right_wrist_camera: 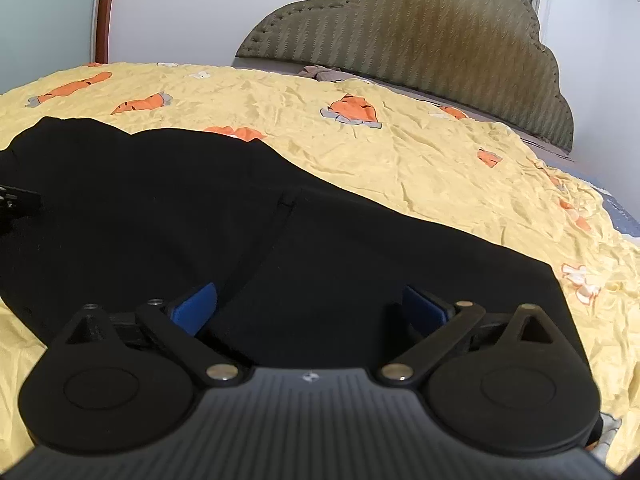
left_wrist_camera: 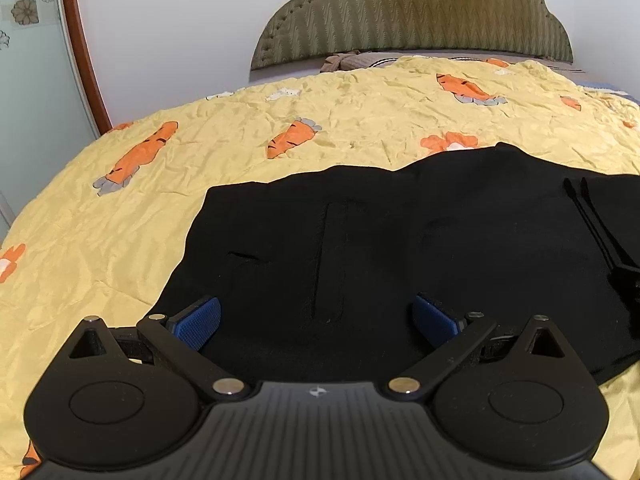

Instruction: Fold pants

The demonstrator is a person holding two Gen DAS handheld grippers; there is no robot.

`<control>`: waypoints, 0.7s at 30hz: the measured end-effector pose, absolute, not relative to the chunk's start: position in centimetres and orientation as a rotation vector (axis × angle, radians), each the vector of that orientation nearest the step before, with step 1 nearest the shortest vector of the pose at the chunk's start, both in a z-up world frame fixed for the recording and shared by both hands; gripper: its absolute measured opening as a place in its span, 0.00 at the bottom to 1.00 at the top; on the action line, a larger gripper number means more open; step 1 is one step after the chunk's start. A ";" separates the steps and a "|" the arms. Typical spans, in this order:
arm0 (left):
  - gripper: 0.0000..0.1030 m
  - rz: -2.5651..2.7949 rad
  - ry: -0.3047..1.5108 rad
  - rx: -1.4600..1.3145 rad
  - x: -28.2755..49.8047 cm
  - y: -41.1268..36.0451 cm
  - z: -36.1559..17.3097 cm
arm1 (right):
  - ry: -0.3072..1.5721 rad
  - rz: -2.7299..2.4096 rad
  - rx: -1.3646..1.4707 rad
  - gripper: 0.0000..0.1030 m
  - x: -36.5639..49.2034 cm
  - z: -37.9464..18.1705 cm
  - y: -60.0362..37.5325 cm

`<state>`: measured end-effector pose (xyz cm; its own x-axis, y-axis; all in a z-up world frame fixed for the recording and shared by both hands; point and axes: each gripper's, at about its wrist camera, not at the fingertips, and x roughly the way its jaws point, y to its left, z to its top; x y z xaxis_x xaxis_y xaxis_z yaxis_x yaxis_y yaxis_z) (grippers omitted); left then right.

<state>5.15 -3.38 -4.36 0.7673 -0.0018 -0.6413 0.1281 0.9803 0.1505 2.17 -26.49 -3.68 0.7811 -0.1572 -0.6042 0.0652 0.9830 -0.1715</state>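
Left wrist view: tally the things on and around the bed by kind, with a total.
Black pants: 1
Yellow carrot-print bedspread: 1
Padded headboard: 1
Brown bundle by the headboard: 1
Grippers: 2, the left gripper open over the pants, and part of the right gripper at the picture's right edge
Total: 6

both the left gripper (left_wrist_camera: 316,318) and the right gripper (right_wrist_camera: 310,306) are matte black, with a ribbed housing bearing a small white emblem. two round discs flank each housing, linked by flat bars on silver rivets. the pads (left_wrist_camera: 198,322) are textured blue.
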 end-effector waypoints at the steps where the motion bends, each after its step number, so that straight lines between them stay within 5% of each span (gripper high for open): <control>1: 1.00 -0.071 0.692 0.189 5.0 -3.3 -4.4 | 0.665 -0.122 -0.149 0.97 2.1 -3.6 -26.4; 21: 1.00 0.125 0.611 0.167 2.5 2.7 -3.1 | 0.499 -0.035 -0.486 1.00 0.4 -0.5 -17.4</control>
<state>2.50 2.67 -3.06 0.8120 0.1659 -0.5596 -0.0674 0.9790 0.1925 0.38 -17.41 -0.46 0.8799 -0.1491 -0.4511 -0.0838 0.8858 -0.4564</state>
